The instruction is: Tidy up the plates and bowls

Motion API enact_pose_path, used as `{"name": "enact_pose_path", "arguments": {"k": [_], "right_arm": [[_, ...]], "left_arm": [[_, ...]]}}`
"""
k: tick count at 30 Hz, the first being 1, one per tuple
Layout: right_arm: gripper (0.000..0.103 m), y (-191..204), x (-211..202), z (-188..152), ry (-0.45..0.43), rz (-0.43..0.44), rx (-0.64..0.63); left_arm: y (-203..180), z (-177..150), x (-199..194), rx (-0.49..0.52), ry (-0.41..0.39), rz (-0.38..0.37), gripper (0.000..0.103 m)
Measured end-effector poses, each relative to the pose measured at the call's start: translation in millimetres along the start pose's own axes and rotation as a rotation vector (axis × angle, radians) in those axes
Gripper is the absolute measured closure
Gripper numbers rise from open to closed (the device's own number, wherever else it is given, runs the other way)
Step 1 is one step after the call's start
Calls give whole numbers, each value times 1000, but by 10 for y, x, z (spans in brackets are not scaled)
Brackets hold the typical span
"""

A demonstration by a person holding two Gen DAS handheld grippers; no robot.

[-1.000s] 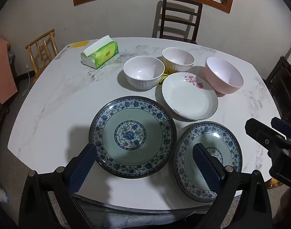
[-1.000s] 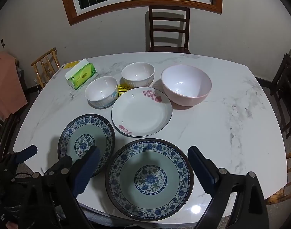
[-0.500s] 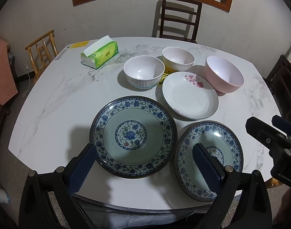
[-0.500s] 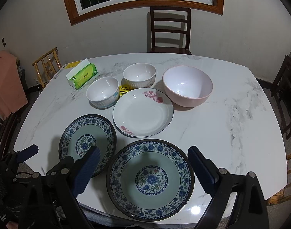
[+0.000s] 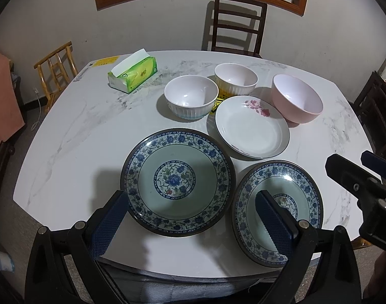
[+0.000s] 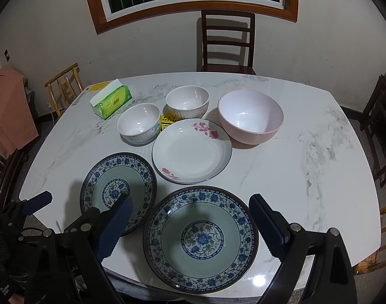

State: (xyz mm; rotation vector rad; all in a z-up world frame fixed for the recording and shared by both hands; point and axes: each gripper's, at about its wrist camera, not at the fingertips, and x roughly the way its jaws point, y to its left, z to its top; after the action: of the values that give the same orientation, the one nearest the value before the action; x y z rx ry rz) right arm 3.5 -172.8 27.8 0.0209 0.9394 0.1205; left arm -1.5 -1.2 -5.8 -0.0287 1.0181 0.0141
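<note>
Two hand-held grippers poised over the near edge of a marble counter [image 6: 306, 157] set with unsorted crockery. Left gripper [image 5: 190, 217]: fingers spread wide and holding nothing, framing the near rim of the left blue-patterned plate [image 5: 177, 185], which lies at lower centre of the left wrist view, directly ahead of and below the fingertips. Right gripper [image 6: 190, 220]: fingers likewise wide apart and empty, bracketing the right blue-patterned plate [image 6: 200, 238] at lower centre of the right wrist view. Each plate therefore lies nearest to its own gripper; the two plates sit just beside one another, their rims close but apparently not touching. Beyond them, toward mid-frame, rests the white floral plate [image 6: 191, 150], and behind it a row of three bowls: a ribbed white bowl [image 6: 139, 122] at left, a second ribbed bowl [image 6: 187, 101] at centre, and a larger pink bowl [image 6: 251, 116] at right. A green tissue box [image 6: 111, 102] stands at upper left of the counter. Being round, the plates offer no long axis; a grasp would probably have to take the near rim edge-on, with one finger above and one beneath. No stacking appears done yet.
</note>
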Motion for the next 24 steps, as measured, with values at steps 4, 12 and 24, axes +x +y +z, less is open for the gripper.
{"name": "enact_pose_path", "arguments": {"k": [4, 12, 24], "right_arm": [[8, 8, -7, 1, 0, 1, -3], [8, 18, -32, -7, -2, 4, -3], [8, 5, -31, -19, 2, 12, 1]], "left_arm": [[-3, -3, 3, 1, -1, 1, 4], [15, 5, -7, 5, 2, 4, 4], [-6, -11, -27, 8, -1, 5, 4]]}}
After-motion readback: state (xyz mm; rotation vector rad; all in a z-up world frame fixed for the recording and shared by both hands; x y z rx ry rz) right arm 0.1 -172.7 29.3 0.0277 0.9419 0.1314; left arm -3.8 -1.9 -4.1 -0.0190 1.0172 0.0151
